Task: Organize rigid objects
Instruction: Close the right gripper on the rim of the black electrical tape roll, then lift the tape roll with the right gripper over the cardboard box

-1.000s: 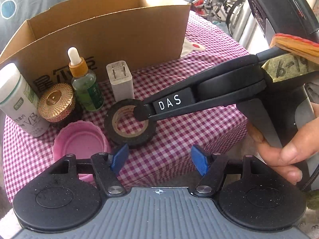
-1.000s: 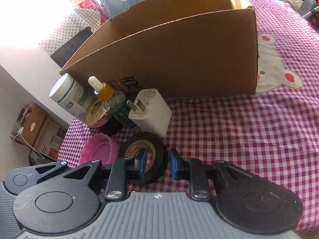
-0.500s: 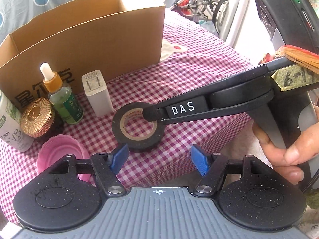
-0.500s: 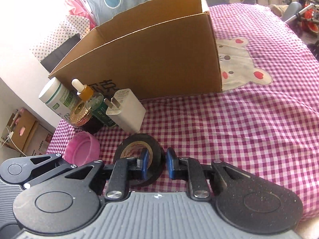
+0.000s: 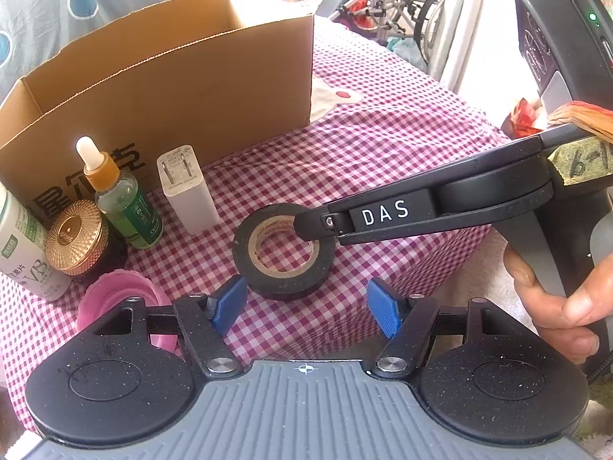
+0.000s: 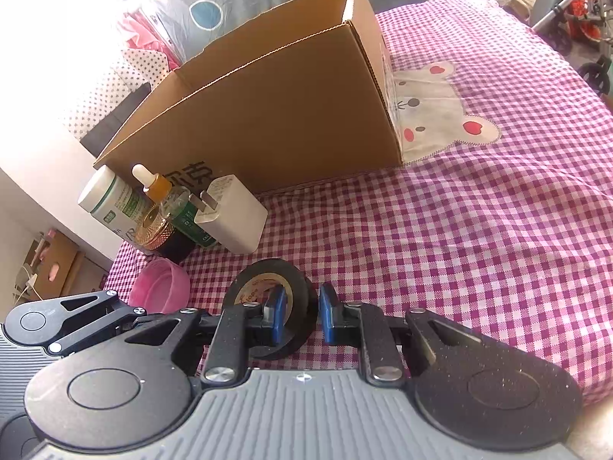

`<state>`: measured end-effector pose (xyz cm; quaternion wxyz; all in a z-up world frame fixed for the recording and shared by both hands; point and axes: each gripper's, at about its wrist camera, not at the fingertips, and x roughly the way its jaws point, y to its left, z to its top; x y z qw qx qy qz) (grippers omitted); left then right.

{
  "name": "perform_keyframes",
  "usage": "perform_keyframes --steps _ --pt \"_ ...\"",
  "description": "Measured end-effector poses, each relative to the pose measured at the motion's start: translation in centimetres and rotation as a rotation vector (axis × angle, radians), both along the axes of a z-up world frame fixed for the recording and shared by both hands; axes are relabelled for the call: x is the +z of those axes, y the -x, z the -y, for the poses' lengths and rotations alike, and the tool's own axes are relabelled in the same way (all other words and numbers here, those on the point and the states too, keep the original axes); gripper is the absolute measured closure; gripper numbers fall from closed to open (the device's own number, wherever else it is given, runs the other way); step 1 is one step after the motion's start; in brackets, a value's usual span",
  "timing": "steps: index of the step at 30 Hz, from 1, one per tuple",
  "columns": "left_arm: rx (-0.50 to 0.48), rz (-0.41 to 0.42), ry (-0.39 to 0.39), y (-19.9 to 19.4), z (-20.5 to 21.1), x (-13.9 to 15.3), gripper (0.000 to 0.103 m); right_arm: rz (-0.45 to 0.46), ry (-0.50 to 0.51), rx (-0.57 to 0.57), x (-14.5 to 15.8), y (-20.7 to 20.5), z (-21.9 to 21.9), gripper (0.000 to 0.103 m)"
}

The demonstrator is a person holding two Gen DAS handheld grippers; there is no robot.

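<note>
right gripper [image 6: 300,316] now clamped on the black tape roll [image 6: 268,299], dragged clear of the charger [image 6: 233,218]; left gripper [image 5: 306,303] half open, empty.

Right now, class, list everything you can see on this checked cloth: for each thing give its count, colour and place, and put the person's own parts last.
cardboard box: one, brown, open-topped, at the back of the cloth
white bottle: one, white with green label, far left, before the box
gold-lidded jar: one, gold lid on a dark body, beside the white bottle
dropper bottle: one, green with orange collar, upright, next to the jar
charger plug: one, white, standing right of the dropper bottle
pink lid: one, pink, nearest on the left
tape roll: one, black, middle of the cloth
checked cloth: one, pink and white
left gripper: one, blue pads, jaws apart, empty
right gripper: one, jaws pinching the tape roll's wall
hand: one, on the right gripper's handle
</note>
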<state>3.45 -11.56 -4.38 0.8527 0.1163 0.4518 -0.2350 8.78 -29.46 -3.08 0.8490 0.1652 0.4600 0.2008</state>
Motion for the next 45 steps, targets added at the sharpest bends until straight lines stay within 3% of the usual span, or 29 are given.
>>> perform_keyframes --steps 23,39,45 --pt "0.008 0.027 -0.043 -1.4 0.4 -1.3 0.034 -0.003 -0.027 -0.016 -0.2 0.2 0.2 0.083" --pt "0.011 0.065 -0.027 -1.8 0.6 -1.4 0.038 0.01 0.008 0.007 -0.1 0.2 -0.6 0.083" --pt "0.018 0.098 -0.006 -1.2 0.3 0.1 0.038 0.037 0.005 -0.009 1.4 0.9 -0.5 0.082"
